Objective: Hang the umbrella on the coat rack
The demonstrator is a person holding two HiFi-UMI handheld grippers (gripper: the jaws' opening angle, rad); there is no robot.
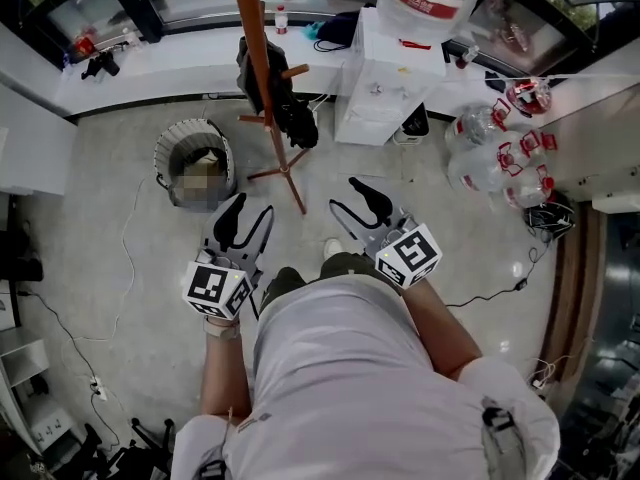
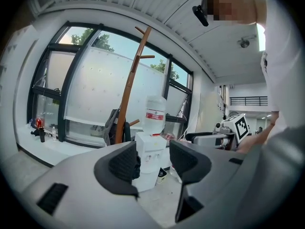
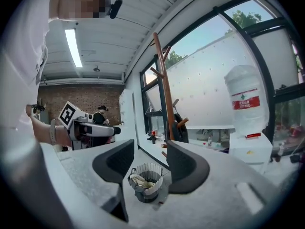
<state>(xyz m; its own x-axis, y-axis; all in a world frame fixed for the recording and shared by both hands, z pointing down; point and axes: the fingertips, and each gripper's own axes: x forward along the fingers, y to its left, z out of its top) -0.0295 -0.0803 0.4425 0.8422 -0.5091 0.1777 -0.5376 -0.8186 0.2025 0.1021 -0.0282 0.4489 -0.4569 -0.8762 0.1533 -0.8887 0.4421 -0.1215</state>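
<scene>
A brown wooden coat rack (image 1: 262,58) stands on the grey floor ahead of me, also in the left gripper view (image 2: 128,99) and the right gripper view (image 3: 163,89). A black bundle (image 1: 292,118), which looks like the folded umbrella, hangs on its pegs. My left gripper (image 1: 250,208) and right gripper (image 1: 346,196) hover side by side well short of the rack, pointing roughly level. Each shows only a narrow gap between its jaws, with nothing held. The left gripper (image 2: 155,163) frames the water dispenser, and the right gripper (image 3: 150,159) frames the bin.
A round wire bin (image 1: 195,163) with rubbish stands left of the rack. A white water dispenser (image 1: 385,78) with a large bottle stands to the right, with several empty water bottles (image 1: 500,153) further right. Cables trail over the floor. A white window ledge (image 1: 150,73) runs along the back.
</scene>
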